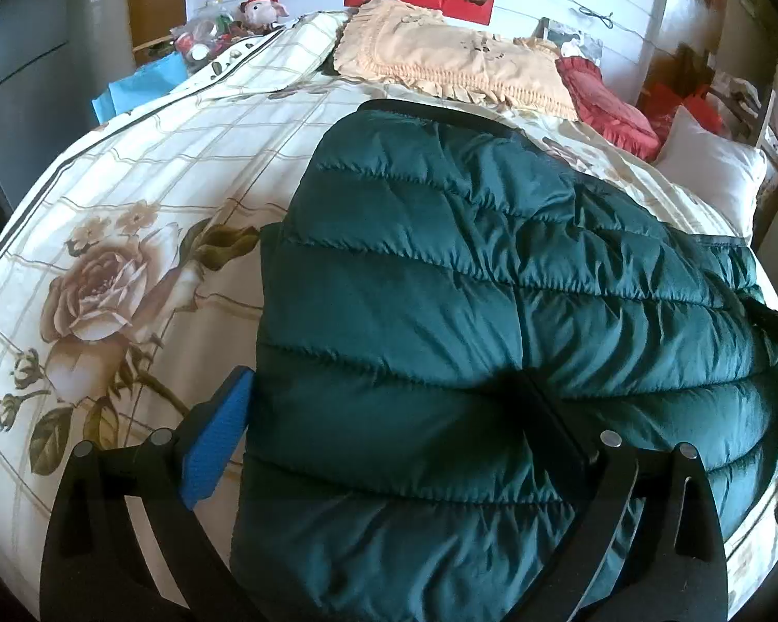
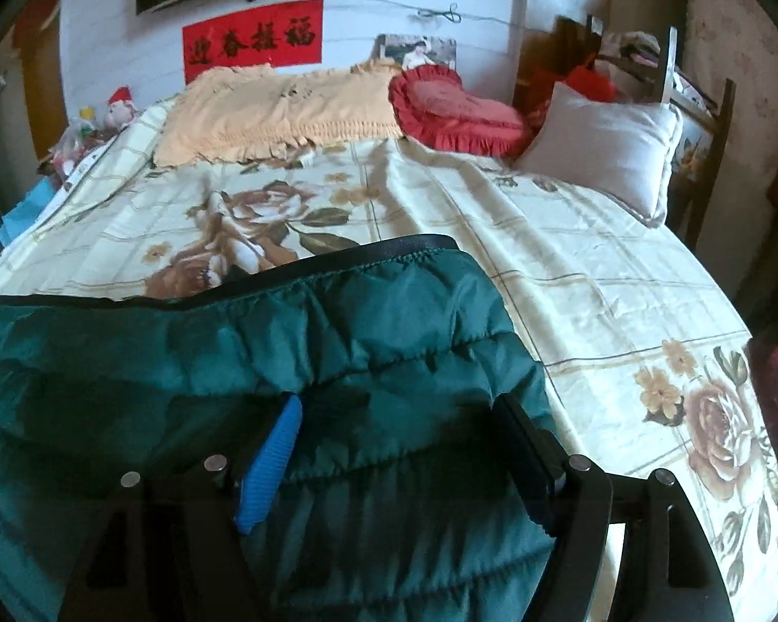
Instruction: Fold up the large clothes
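Jacket point(image 1: 492, 285) — a green quilted one — lies folded on the floral bedspread point(image 1: 129, 181). Left gripper point(image 1: 384, 430) straddles its edge, jaws spread; right gripper point(image 2: 404, 446) likewise spread, gripping nothing. Pinch both corners evenly before lifting.

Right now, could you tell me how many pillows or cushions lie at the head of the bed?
3: a peach frilled pillow at the left, a red heart-shaped cushion in the middle, a white pillow at the right. More may be hidden.

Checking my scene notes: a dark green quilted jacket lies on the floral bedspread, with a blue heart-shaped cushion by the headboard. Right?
Not quite: the heart-shaped cushion is red, as the right wrist view shows. The dark green quilted jacket does lie on the floral bedspread.
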`<state>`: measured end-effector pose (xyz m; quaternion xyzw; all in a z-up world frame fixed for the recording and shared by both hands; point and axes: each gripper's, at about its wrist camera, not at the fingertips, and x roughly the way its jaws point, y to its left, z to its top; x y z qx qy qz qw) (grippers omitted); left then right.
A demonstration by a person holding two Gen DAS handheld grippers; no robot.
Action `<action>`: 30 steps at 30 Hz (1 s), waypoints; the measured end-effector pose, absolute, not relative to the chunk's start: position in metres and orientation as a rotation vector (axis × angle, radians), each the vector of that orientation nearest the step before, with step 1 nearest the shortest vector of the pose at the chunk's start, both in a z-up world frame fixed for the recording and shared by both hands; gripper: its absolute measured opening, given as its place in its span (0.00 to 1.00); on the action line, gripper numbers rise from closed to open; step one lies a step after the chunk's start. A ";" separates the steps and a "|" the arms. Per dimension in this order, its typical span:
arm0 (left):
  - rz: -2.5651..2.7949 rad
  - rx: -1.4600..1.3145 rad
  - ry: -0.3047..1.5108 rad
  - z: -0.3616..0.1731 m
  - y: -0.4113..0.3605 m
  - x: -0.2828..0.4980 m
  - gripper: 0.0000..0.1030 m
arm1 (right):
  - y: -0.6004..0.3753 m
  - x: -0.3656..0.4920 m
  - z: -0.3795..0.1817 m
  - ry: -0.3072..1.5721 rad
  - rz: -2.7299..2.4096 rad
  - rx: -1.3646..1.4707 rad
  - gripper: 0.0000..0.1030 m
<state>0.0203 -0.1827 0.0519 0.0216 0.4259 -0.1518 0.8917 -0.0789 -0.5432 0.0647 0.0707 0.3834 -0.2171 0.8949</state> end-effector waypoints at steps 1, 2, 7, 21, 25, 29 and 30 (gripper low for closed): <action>-0.316 0.044 0.885 0.052 -0.183 0.021 0.96 | -0.541 -0.084 0.067 0.791 -0.442 0.150 0.71; -0.314 0.040 0.885 0.052 -0.182 0.020 0.96 | -0.539 -0.089 0.070 0.784 -0.431 0.152 0.71; -0.312 0.027 0.891 0.052 -0.181 0.019 0.96 | -0.524 -0.121 0.083 0.766 -0.374 0.142 0.71; -0.376 -0.125 0.999 0.052 -0.157 0.019 0.97 | -0.543 -0.148 0.053 0.805 -0.298 0.242 0.87; -0.431 -0.217 1.012 0.056 -0.131 0.016 0.96 | -0.559 -0.171 0.064 0.766 -0.251 0.304 0.89; -0.459 -0.222 1.012 0.057 -0.121 0.008 0.96 | -0.574 -0.181 0.055 0.822 -0.201 0.372 0.94; -0.463 -0.218 1.017 0.056 -0.121 0.006 0.96 | -0.578 -0.183 0.052 0.832 -0.195 0.383 0.94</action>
